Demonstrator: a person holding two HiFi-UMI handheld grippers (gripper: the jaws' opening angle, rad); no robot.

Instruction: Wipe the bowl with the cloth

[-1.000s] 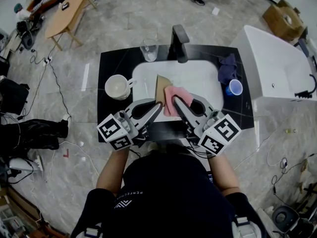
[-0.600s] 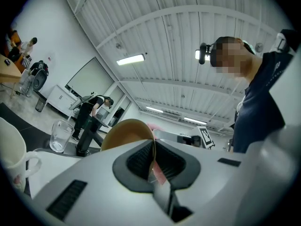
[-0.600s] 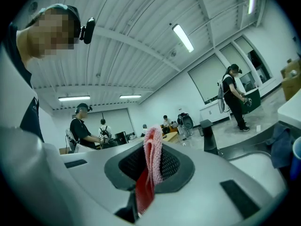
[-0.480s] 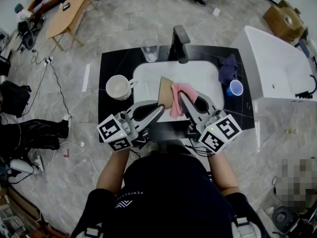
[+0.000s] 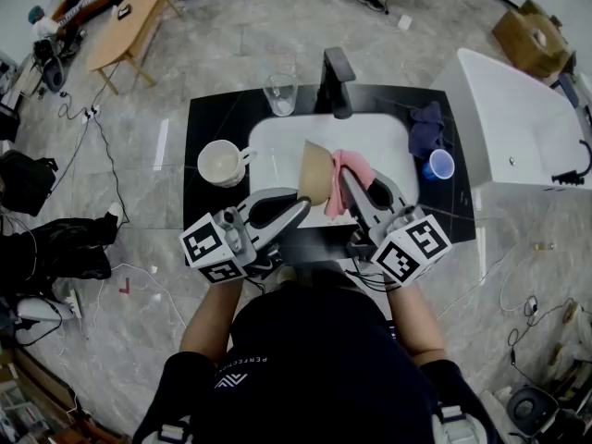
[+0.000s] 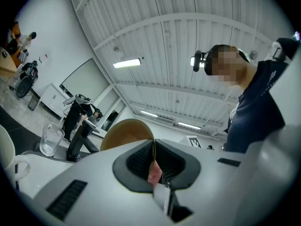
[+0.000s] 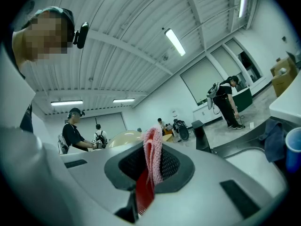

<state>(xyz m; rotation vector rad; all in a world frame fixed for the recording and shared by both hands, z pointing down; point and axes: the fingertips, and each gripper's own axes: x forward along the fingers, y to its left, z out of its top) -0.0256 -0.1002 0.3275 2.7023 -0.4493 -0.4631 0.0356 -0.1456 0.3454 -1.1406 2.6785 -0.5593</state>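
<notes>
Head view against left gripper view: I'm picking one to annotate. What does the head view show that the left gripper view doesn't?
Only the head view shows the blue cup and the right gripper pinching the pink cloth next to the bowl. Only the left gripper view shows the left gripper with its jaws closed on the bowl's thin rim, plus the ceiling lights. Both show the bowl, the glass and the faucet.

Pale marble floor (image 5: 231, 54), cables (image 5: 104, 151) trailing left. Black counter (image 5: 208, 128) holding white sink (image 5: 277, 151); white tub (image 5: 518, 118) just off its right edge, box (image 5: 527, 30) beyond. Wooden table (image 5: 125, 26) past far left corner. Overhead, ribbed white ceiling (image 6: 188, 36), lit strip lamps (image 6: 127, 62).
</notes>
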